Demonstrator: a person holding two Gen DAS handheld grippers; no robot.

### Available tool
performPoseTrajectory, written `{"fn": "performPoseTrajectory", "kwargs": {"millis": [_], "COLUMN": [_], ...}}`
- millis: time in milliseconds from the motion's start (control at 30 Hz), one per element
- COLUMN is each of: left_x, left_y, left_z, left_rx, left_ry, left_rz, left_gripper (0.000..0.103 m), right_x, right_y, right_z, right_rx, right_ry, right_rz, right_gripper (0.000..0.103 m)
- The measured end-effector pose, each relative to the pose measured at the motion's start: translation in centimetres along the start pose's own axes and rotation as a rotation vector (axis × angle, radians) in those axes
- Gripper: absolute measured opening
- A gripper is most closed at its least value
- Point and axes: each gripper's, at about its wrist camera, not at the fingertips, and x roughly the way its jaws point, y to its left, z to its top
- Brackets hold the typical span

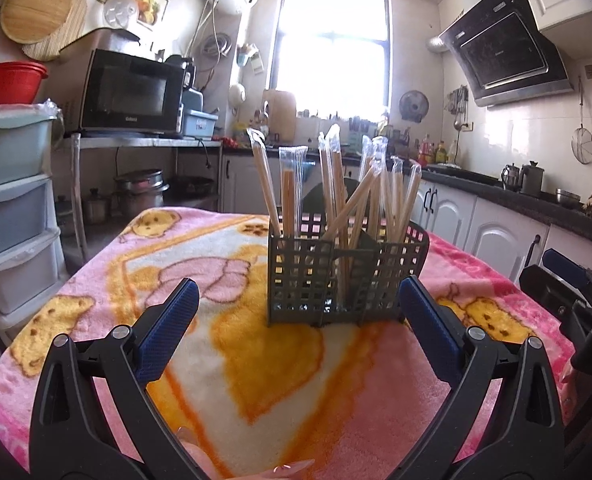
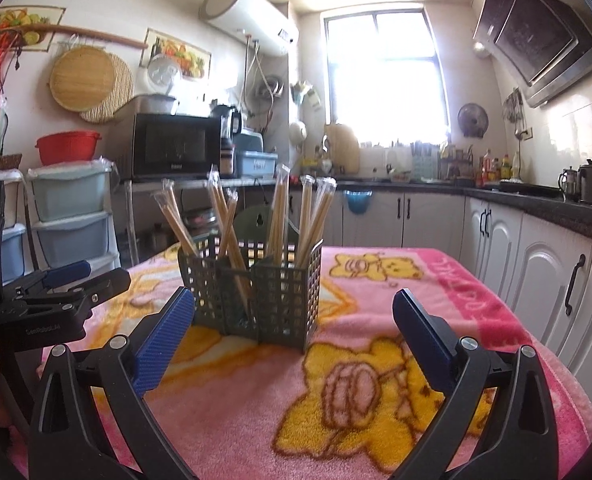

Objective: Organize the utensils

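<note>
The surface (image 1: 95,280), draped in a pink cartoon blanket (image 2: 376,420), carries one landmark: a grey lattice caddy (image 1: 316,280) standing upright near its middle. Everything else is placed against that caddy. Rising from its compartments are the wrapped chopsticks (image 1: 287,184), each pair in a clear sleeve, leaning at mixed angles; some cross from one compartment towards another, though exactly which cell each pair sits in cannot be told. No loose utensil shows on the blanket around the caddy.

The left tool (image 1: 296,312) hovers just before the caddy, its blue pads spread wide with nothing between them. The right tool (image 2: 293,316) faces the caddy from the other side, likewise spread to its full width and empty, its pads flanking the caddy's near corner without touching.

Judging by this, the sorting looks close to finished or between picks. The next move would call for choosing one slanted pair, closing on its upper wrapped end, and lifting straight up so the neighbours are not dragged.
</note>
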Motion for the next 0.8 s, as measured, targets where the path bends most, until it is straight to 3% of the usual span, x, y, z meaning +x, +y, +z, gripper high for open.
{"fn": "performPoseTrajectory", "kwargs": {"millis": [300, 800], "left_x": [-0.1, -0.1], "left_y": [-0.1, 0.1], "left_z": [-0.1, -0.2], "left_rx": [0.007, -0.003], "left_ry": [-0.02, -0.02], "left_rz": [0.007, 0.008], "left_gripper": [0.093, 0.093], "right_x": [-0.8, -1.0], "right_y": [1.4, 2.4], "right_z": [-0.1, -0.2], "right_rx": [-0.058, -0.101], "right_ry": [-0.052, -0.052], "right_rz": [-0.026, -0.025], "right_gripper": [0.097, 0.097]}}
